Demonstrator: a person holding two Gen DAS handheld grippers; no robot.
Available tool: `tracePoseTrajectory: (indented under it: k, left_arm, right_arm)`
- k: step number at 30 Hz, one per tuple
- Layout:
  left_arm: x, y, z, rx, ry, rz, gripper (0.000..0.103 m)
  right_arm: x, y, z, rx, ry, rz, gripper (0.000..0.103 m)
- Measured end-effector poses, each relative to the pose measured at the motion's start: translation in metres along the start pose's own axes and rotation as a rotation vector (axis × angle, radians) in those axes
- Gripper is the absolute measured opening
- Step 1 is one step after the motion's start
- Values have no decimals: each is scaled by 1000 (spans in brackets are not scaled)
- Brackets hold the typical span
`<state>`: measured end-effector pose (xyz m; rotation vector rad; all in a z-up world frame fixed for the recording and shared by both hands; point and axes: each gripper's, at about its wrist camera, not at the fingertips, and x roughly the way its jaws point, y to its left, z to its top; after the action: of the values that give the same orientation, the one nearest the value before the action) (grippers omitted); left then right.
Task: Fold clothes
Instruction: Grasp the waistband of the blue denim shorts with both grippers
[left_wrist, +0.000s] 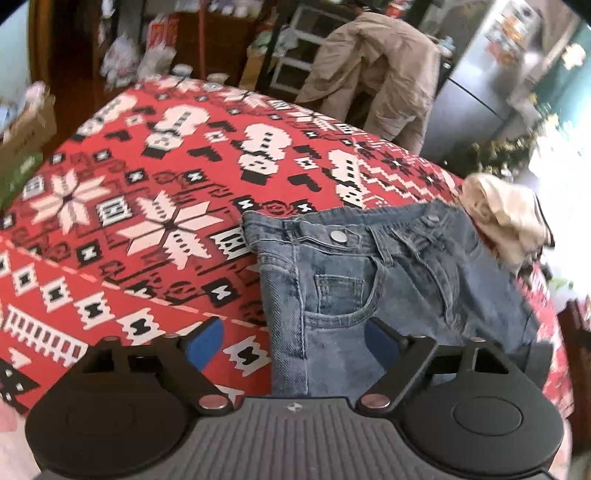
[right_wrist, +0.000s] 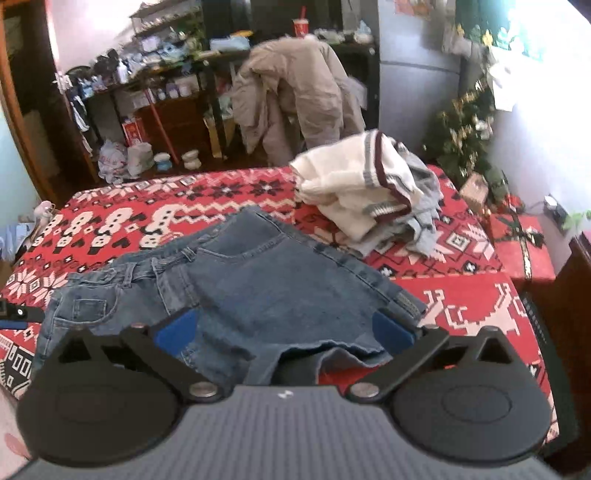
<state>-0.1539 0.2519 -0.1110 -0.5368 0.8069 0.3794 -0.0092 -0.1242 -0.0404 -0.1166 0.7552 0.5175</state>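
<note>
Blue jeans (left_wrist: 369, 273) lie folded on a red patterned bedspread (left_wrist: 155, 177), waistband toward the far side. In the right wrist view the jeans (right_wrist: 258, 288) show a folded layer on top and a frayed hem near the camera. My left gripper (left_wrist: 295, 339) is open over the jeans' left edge, one blue pad over the bedspread, one over denim. My right gripper (right_wrist: 284, 332) is open just above the jeans' near hem, holding nothing.
A pile of cream and grey clothes (right_wrist: 369, 192) sits on the bed beyond the jeans; it also shows in the left wrist view (left_wrist: 502, 218). A beige coat (right_wrist: 291, 92) hangs on a chair behind the bed. Cluttered shelves (right_wrist: 159, 85) and a small Christmas tree (right_wrist: 465, 136) stand behind.
</note>
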Motion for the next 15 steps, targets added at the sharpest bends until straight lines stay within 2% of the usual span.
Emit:
tracePoseTrajectory:
  k: [2, 5, 10, 13, 15]
  left_arm:
    - [1, -3, -5, 32, -7, -2, 89]
    - [2, -3, -11, 19, -31, -10, 89]
    - [2, -5, -21, 71, -91, 25, 89]
    - [2, -6, -26, 94, -110, 18, 90]
    - [1, -5, -27, 94, -124, 4, 90]
  right_arm:
    - [3, 3, -5, -24, 0, -10, 102]
    - [9, 6, -12, -54, 15, 1, 102]
    - [29, 5, -23, -51, 102, 14, 102]
    - [43, 5, -29, -46, 161, 12, 102]
    - [46, 3, -35, -38, 158, 14, 102]
